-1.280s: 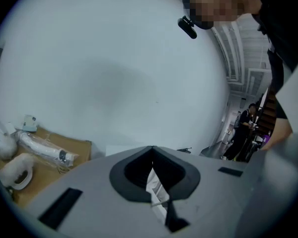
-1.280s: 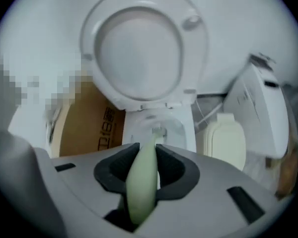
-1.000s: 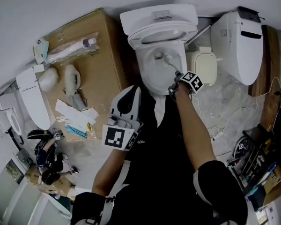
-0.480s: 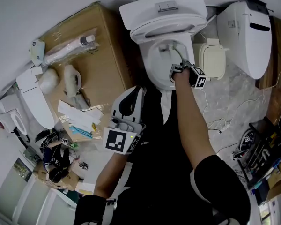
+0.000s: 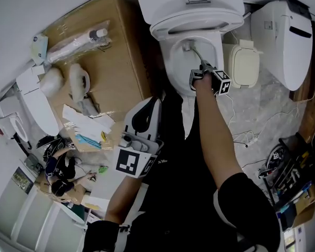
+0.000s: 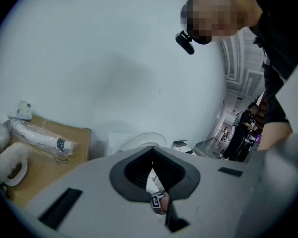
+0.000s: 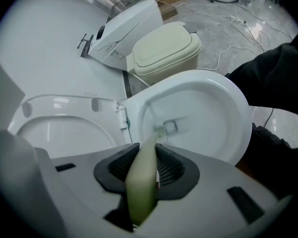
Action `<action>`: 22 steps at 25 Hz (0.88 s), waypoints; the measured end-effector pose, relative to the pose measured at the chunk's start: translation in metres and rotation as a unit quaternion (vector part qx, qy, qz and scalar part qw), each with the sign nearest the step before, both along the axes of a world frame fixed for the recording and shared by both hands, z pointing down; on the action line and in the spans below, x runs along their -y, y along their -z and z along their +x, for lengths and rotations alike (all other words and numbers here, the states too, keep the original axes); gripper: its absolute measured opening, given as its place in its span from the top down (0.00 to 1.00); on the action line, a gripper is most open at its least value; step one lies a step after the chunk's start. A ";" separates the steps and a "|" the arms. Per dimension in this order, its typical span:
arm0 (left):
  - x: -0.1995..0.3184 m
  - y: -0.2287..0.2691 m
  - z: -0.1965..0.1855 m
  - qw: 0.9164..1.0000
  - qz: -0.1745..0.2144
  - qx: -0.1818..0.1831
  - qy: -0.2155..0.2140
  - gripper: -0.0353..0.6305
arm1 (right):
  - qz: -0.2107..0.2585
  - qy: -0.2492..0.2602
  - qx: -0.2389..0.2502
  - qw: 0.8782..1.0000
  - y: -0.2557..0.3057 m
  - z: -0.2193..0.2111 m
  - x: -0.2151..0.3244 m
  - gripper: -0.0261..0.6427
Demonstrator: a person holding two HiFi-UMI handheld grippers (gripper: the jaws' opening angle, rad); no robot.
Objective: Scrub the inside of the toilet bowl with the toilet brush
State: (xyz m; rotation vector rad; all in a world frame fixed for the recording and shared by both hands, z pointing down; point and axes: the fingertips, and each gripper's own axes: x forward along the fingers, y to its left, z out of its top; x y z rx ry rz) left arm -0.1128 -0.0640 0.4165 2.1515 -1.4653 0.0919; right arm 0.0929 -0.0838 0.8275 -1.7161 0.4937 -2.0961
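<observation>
The white toilet bowl stands open at the top of the head view, with its seat and lid raised. My right gripper hovers over the bowl's right front and is shut on the pale green handle of the toilet brush. The brush head rests low on the bowl's inner wall, near the back. My left gripper hangs in front of the person's chest, away from the toilet. Its jaws are together and hold nothing.
A big cardboard box with wrapped parts on it stands left of the toilet. A cream lidded bin and a second white toilet stand on the right. Cables trail over the marble floor. Clutter lies at the lower left.
The right gripper has pushed forward over the bowl, and the brush head has slid from the bowl's middle toward its back wall. The left gripper has stayed put.
</observation>
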 end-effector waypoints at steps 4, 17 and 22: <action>-0.004 -0.001 0.000 1.000 0.002 -0.002 0.003 0.94 | 0.004 0.049 0.008 0.999 -0.004 -0.013 -0.004 0.80; -0.023 -0.007 0.008 1.000 -0.001 -0.001 0.031 0.94 | 0.032 0.376 -0.033 0.925 0.003 -0.043 -0.030 0.80; -0.029 -0.013 0.018 0.999 -0.016 0.003 0.042 0.94 | 0.039 0.505 -0.044 0.861 0.002 -0.033 -0.042 0.80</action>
